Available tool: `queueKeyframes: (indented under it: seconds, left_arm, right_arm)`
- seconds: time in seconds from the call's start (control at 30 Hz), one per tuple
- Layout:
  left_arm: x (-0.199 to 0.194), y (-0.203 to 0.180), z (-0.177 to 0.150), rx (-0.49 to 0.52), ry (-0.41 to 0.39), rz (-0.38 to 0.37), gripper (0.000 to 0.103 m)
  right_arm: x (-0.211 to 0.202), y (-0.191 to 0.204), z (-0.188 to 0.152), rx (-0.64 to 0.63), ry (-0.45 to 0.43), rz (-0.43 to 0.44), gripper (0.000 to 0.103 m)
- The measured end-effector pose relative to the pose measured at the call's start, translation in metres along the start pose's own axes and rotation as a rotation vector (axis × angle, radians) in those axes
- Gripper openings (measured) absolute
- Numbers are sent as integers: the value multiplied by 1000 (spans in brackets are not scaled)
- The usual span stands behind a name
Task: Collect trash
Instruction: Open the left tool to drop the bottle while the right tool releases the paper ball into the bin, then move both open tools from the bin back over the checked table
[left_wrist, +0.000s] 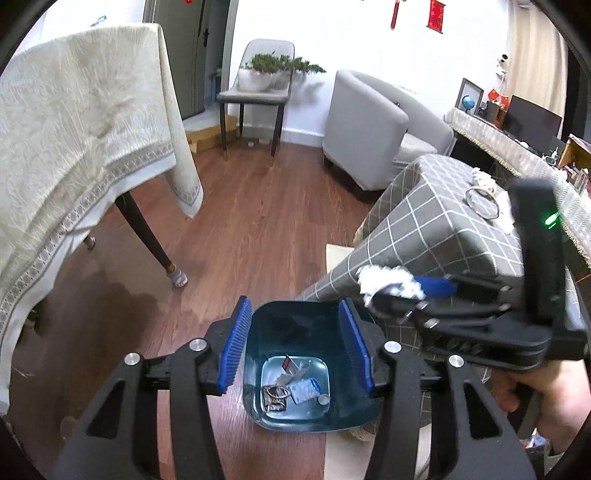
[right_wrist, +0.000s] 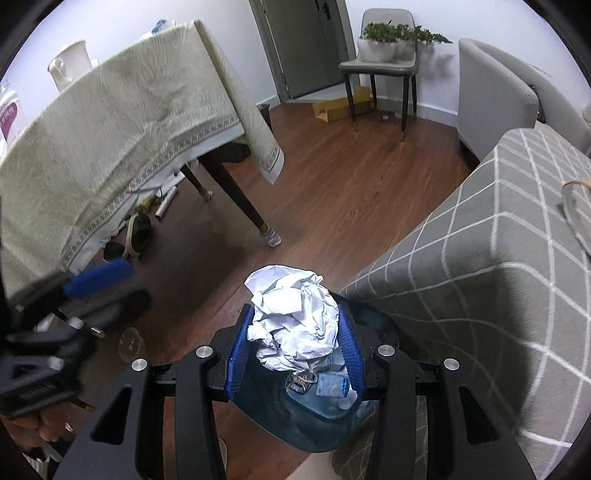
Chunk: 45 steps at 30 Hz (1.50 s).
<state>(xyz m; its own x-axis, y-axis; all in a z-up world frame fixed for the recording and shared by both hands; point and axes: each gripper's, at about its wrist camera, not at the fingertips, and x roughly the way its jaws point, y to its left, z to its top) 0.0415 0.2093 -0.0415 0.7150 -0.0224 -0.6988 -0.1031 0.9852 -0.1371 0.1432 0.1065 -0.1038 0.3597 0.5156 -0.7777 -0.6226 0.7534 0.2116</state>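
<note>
A teal trash bin (left_wrist: 273, 332) stands on the wood floor with wrappers and scraps (left_wrist: 295, 387) at its bottom. My left gripper (left_wrist: 294, 303) hovers over the bin mouth, open, with nothing between its blue pads. My right gripper (right_wrist: 295, 310) is shut on a crumpled white paper ball (right_wrist: 295, 321), which it holds above the bin (right_wrist: 277, 406). From the left wrist view the right gripper (left_wrist: 399, 290) and its paper ball (left_wrist: 388, 282) sit just right of the bin's rim. The left gripper (right_wrist: 110, 291) shows blurred at the left of the right wrist view.
A low table under a grey checked cloth (left_wrist: 424, 221) stands right beside the bin, with a round ring (left_wrist: 482, 203) and more crumpled paper on it. A cream-clothed table (left_wrist: 74, 147) and its dark leg (left_wrist: 147, 236) are on the left. A grey armchair (left_wrist: 365, 125) is behind.
</note>
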Motion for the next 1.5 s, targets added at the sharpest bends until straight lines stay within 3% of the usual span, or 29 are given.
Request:
queueKeyframes:
  seconds: [0.37, 0.67, 0.7, 0.8, 1.0, 1.5]
  left_arm:
    - [-15, -5, 6, 18, -51, -20, 42]
    - [-23, -12, 9, 37, -69, -31, 41]
    - [-24, -12, 9, 38, -71, -32, 41]
    - [-26, -15, 11, 41, -78, -35, 41]
    - [-32, -22, 14, 47, -95, -40, 41]
    - [-48, -53, 27, 87, -160, -39, 41]
  right_arm:
    - [34, 5, -16, -23, 104, -17, 46]
    - [55, 1, -30, -28, 193, -61, 49]
    - [57, 0, -30, -29, 196, -66, 51]
    - [56, -3, -32, -33, 212, -95, 69]
    - [49, -6, -32, -31, 212, -105, 69]
    - [-2, -3, -24, -52, 94, 16, 69]
